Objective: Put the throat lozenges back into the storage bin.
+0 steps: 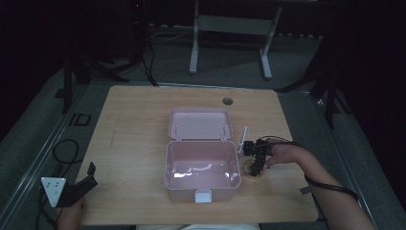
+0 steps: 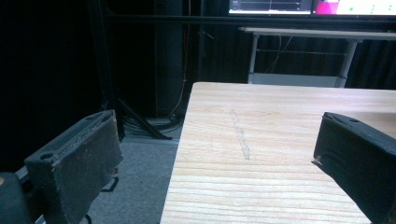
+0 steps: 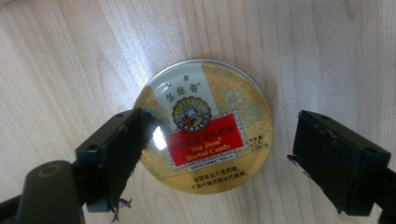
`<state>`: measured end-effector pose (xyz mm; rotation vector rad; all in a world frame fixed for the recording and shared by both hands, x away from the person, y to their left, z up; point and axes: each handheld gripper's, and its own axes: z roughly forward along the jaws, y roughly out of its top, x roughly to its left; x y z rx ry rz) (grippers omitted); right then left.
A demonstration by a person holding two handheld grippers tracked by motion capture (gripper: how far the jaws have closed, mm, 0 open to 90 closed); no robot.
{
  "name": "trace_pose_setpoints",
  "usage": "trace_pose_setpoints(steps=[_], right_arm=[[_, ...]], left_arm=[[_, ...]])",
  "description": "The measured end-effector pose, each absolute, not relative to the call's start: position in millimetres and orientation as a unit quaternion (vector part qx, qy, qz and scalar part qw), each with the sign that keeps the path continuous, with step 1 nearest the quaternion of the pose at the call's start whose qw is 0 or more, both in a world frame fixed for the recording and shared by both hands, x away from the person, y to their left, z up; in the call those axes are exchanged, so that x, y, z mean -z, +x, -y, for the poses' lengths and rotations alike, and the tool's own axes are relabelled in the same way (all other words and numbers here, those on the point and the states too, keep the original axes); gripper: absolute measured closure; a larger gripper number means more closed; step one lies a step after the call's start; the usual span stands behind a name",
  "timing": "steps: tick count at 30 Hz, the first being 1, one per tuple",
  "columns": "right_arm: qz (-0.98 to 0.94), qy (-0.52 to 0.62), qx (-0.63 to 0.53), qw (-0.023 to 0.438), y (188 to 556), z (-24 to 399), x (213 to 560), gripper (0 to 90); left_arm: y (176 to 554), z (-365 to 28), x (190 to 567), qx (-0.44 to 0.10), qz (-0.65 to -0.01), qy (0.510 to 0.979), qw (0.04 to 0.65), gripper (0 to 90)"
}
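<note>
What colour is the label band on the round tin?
Red, on the gold candy tin; clearest in the right gripper view.

Box [image 1: 202, 165] w/ open lid: pale pink, white latch at 6 o'clock. Candy tin [image 3: 204, 126]: gold patterned lid, red label w/ white text, centre. Table [image 1: 134, 143]: light wood grain. Gripper jaws: black.

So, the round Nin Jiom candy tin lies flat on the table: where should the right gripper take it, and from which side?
Probably by its rim, from straight above. The candy tin is a low disc lying flat, lid up, so only its thin edge offers opposite faces. The right gripper hangs over it, open, jaws on either side; the left one overlaps the lid, so widen or shift slightly before lowering.
</note>
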<state>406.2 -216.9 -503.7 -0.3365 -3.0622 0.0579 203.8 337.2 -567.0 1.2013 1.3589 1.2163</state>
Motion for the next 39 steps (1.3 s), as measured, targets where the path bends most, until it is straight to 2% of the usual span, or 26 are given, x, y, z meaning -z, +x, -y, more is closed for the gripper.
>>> trace_pose_setpoints(steps=[13,24,35,39], right_arm=[[0.994,-0.096,-0.012,0.055,393.9,214.6,504.1,15.7],[0.995,-0.087,-0.033,0.047,389.2,212.6,516.6,20.1],[0.995,-0.077,-0.048,0.046,386.8,209.7,467.4,20.2],[0.996,-0.072,-0.045,0.034,382.6,206.0,429.6,20.3]], left_arm=[[204.1,-337.2,566.9,-0.493,-0.553,0.488,0.461,1.1],[204.2,-337.1,566.9,-0.493,-0.554,0.488,0.46,1.0],[204.3,-337.1,566.8,-0.493,-0.554,0.488,0.46,1.1],[204.5,-337.0,566.8,-0.493,-0.555,0.487,0.46,1.1]])
